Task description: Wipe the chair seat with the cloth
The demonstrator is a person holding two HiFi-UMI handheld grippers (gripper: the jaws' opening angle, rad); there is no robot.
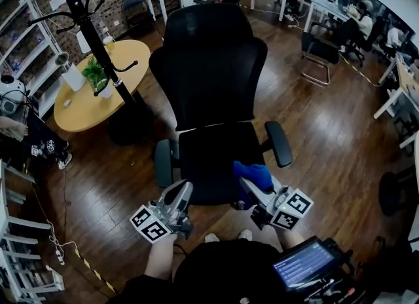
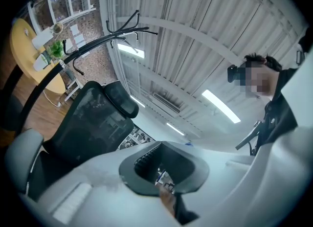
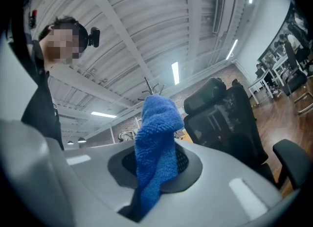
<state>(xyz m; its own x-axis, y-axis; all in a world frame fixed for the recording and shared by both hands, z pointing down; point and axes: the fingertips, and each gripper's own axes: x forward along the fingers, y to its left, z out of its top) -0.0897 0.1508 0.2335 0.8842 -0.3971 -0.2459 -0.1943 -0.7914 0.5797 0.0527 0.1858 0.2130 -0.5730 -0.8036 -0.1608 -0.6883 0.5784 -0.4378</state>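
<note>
A black office chair stands in the middle of the head view, its seat [image 1: 209,155] facing me under a tall mesh backrest [image 1: 209,67]. My right gripper [image 1: 247,183] is shut on a blue cloth [image 1: 252,174] over the seat's front right corner. In the right gripper view the cloth [image 3: 156,138] sticks up out of the right gripper [image 3: 156,172], with the chair [image 3: 225,118] to the right. My left gripper [image 1: 184,190] hovers at the seat's front left edge, jaws together and holding nothing. The left gripper view points upward past the left gripper [image 2: 164,170], showing the backrest [image 2: 88,118] and the ceiling.
A round yellow table [image 1: 82,109] with a plant [image 1: 95,72] and a black coat rack [image 1: 91,31] stand to the chair's left. Shelving lines the left wall. More chairs [image 1: 321,50] and desks fill the back right. A tablet [image 1: 304,263] sits at my lower right.
</note>
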